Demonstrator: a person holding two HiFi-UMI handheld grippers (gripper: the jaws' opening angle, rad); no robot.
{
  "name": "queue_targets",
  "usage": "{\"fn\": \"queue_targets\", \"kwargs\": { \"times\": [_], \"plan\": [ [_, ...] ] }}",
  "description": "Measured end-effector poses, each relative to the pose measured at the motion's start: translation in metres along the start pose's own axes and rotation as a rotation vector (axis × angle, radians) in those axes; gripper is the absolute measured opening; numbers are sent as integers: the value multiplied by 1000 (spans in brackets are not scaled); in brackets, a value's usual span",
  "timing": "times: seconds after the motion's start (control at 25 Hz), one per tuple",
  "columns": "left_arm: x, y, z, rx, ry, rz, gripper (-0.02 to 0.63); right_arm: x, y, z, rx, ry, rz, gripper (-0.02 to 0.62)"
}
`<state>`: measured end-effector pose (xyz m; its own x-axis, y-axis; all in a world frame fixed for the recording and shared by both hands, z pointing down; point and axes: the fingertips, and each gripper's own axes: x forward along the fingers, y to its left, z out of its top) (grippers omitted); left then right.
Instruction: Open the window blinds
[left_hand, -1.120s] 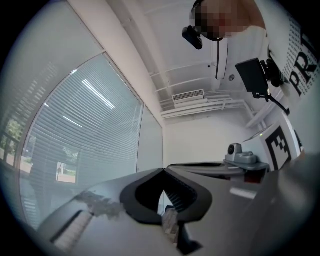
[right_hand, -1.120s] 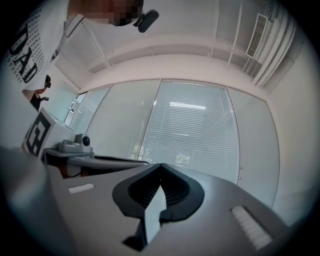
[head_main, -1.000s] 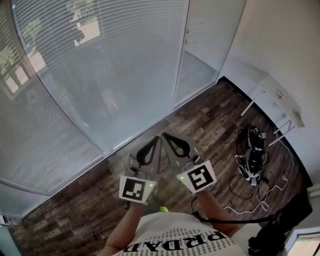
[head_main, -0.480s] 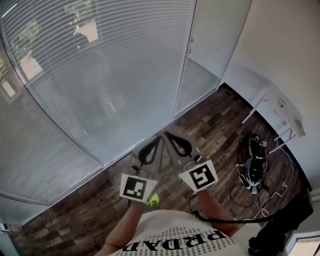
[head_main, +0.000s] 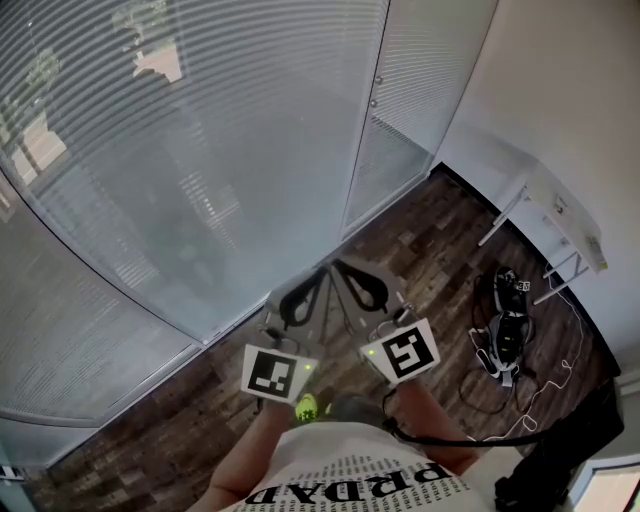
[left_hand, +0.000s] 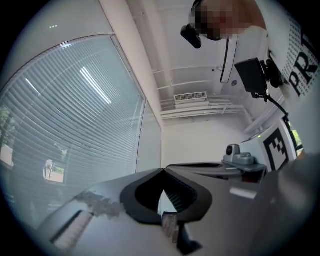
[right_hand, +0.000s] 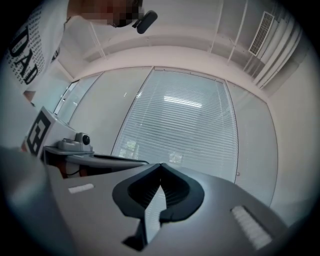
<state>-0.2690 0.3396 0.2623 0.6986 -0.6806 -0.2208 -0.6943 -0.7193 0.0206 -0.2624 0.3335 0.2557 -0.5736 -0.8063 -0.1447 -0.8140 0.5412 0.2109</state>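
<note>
Blinds first: the window blinds (head_main: 180, 150) hang flat behind the big glass wall ahead of the person, filling the upper left of the head view. Each slat lies level, with its long axis running sideways along the wall, and in that view the lines slant from lower left up to upper right. Bits of green and pavement show through the slats at the top left. A narrower blind-covered pane (head_main: 405, 90) stands to the right of the main one.

Down low, the left gripper (head_main: 318, 278) and the right gripper (head_main: 340, 268) sit side by side in front of the person's white shirt (head_main: 350, 480), tips nearly touching each other and pointing toward the base of the glass. The left gripper view shows its jaws clenched, tips meeting with nothing between them (left_hand: 162, 171). It's the same for the right gripper (right_hand: 161, 166), closed on air with the blinds straight ahead of it.

Against a second ago, the glass wall looms larger and the strip of dark wooden floor (head_main: 420, 250) between the tips and the window base is narrower. Both grippers keep their side-by-side pose, and the slats look unchanged. Off to the right, a white table (head_main: 560, 215) and a tangle of cables and gear (head_main: 505, 335) sit well apart from the window.
</note>
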Motion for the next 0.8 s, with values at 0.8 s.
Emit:
{"fn": "queue_targets", "kwargs": {
  "times": [0.8],
  "plan": [
    [210, 42, -52, 41, 63, 75, -9, 72, -200, -59, 85, -11, 76, 6]
  ]
}}
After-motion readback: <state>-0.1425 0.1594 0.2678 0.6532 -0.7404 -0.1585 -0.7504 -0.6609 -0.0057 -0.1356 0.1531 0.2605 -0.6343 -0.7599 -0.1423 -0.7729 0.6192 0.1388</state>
